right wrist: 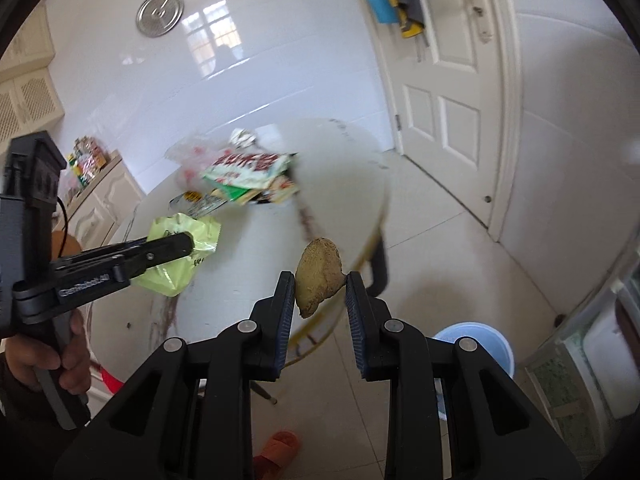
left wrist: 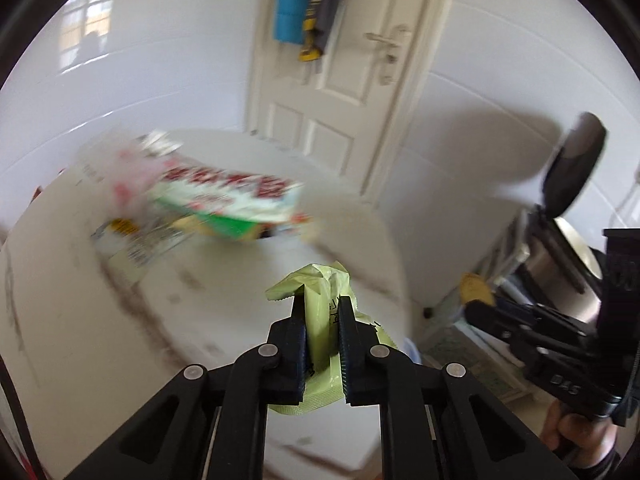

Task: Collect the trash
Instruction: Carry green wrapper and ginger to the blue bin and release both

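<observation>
My left gripper [left wrist: 322, 312] is shut on a light green wrapper [left wrist: 320, 300] and holds it above the white round table [left wrist: 80, 320]; the wrapper also shows in the right wrist view [right wrist: 180, 256]. My right gripper [right wrist: 320, 292] is shut on a brown lumpy scrap [right wrist: 318, 276], held above the table's right edge. A pile of snack wrappers [left wrist: 208, 196] lies further back on the table, also seen in the right wrist view [right wrist: 244, 178]. A light blue bin [right wrist: 476, 344] stands on the floor to the right, below the table.
A white door [right wrist: 452, 92] with hanging clothes is behind the table. A cabinet [right wrist: 100, 200] with packets stands at the left. An orange slipper [right wrist: 276, 452] lies on the tiled floor. A low shelf [right wrist: 580, 380] is at the far right.
</observation>
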Demonstrator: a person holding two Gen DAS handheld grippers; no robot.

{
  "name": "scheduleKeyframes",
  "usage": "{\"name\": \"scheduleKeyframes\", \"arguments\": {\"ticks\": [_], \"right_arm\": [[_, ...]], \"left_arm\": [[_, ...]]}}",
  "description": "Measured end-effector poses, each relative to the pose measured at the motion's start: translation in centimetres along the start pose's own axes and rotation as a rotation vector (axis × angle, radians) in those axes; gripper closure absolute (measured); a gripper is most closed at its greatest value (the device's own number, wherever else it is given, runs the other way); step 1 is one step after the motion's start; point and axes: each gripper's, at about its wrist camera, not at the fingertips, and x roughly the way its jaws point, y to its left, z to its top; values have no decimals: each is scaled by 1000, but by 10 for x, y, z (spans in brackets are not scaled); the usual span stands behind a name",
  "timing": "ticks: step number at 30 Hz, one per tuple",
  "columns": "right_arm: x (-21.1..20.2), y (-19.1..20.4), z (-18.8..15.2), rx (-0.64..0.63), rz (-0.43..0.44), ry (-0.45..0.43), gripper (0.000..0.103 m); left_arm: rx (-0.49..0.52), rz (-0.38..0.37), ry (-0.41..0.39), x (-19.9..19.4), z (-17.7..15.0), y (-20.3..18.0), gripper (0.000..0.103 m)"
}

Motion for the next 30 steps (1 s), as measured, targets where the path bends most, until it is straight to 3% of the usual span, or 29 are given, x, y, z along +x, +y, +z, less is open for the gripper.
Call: {"name": "scheduleKeyframes", "arguments": {"ticks": [4,9,15,18,19,20,21,23,30], "right_arm": [[-27,-42,-7,56,-92,-38,78],[-44,-98,-26,156,-178,-37,78],[-48,-147,-49,250,-238,-1,78],[-44,-166,-59,284,-255,18,78],[-41,-172,-62,298,-257,28,78],[-40,-178,-65,307,-257,32,78],[-37,-183,-67,315,-257,39,78],[-33,-193,-71,327,-255,53,78],[-16,-205,-78,342,-241,85,78]], "left_arm": [[99,-66,38,24,14,-55,93],[192,-115,148,93,24,-111,93],[275,-120,269,178,33,-150,85],[308,-108,284,209,38,-163,84],[303,-108,294,217,39,-164,82],[303,-101,304,223,38,-166,73],[305,-90,308,230,40,-167,55],[309,-76,294,238,38,-175,36],[301,-53,254,238,34,-182,35]]}}
